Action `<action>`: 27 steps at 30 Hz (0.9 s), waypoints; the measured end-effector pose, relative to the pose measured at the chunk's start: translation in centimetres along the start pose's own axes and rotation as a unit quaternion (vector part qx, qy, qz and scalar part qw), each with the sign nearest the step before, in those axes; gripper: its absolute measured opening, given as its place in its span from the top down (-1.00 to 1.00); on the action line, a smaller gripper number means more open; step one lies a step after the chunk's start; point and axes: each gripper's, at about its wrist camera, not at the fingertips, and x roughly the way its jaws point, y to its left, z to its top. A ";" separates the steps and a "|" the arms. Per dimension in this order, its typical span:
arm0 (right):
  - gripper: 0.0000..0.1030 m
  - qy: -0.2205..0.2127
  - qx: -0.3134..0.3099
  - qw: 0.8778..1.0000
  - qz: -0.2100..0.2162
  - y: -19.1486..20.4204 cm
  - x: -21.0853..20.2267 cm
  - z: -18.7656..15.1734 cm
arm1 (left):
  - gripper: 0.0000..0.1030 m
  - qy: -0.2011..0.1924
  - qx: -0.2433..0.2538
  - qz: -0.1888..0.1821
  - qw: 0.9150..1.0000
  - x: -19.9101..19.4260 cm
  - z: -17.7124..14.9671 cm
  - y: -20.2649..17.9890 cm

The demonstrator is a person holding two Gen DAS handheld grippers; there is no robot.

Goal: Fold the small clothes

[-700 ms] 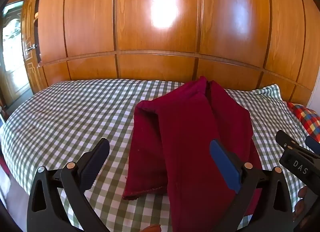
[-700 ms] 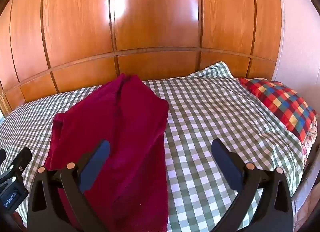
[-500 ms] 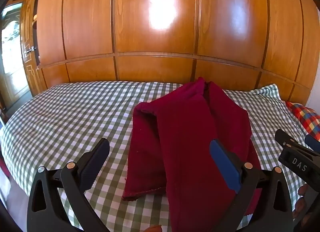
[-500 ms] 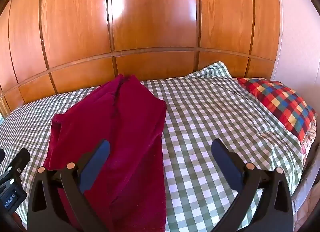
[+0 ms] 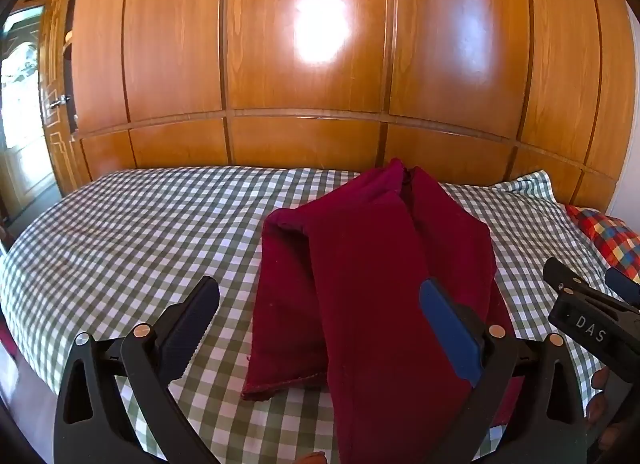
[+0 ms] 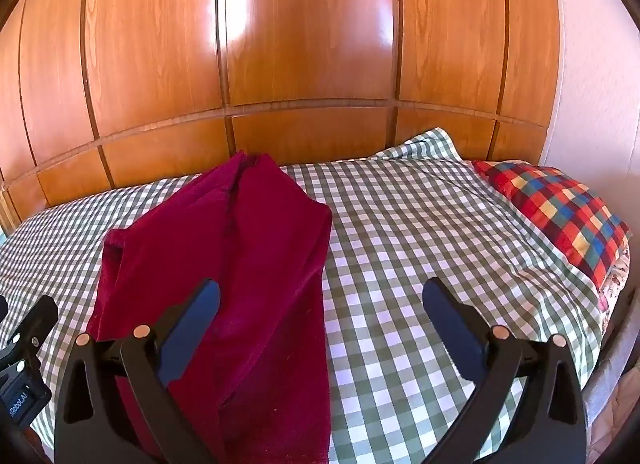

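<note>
A dark red garment (image 5: 372, 280) lies on the green checked bed (image 5: 132, 232), folded lengthwise into a long strip that runs from the near edge toward the wooden wall. It also shows in the right wrist view (image 6: 228, 264). My left gripper (image 5: 320, 324) is open and empty, held above the garment's near left part. My right gripper (image 6: 320, 324) is open and empty, above the bed beside the garment's right edge. The right gripper's body shows at the right of the left wrist view (image 5: 588, 320).
A glossy wooden panelled wall (image 5: 312, 63) stands behind the bed. A red, blue and yellow checked pillow (image 6: 560, 211) lies at the bed's right end. A door (image 5: 20, 111) is at far left. The bed's near edge is just below both grippers.
Both cameras have tilted slightly, so the bed sits a little lower in view. The garment has not moved and both grippers stay open.
</note>
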 end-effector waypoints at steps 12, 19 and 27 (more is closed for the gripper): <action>-0.96 -0.006 -0.010 1.000 -0.002 0.6 -0.2 -0.2 | -0.93 -0.003 -0.003 0.003 1.000 -0.2 -0.4 0.2; -0.96 -0.004 -0.022 1.000 -0.004 1.1 -0.1 -0.5 | -0.93 0.013 0.003 -0.017 1.000 -0.2 -1.1 0.2; -0.96 -0.001 -0.027 1.000 -0.003 1.2 -0.1 -1.0 | -0.93 0.015 0.002 -0.019 1.000 -0.4 -1.7 0.5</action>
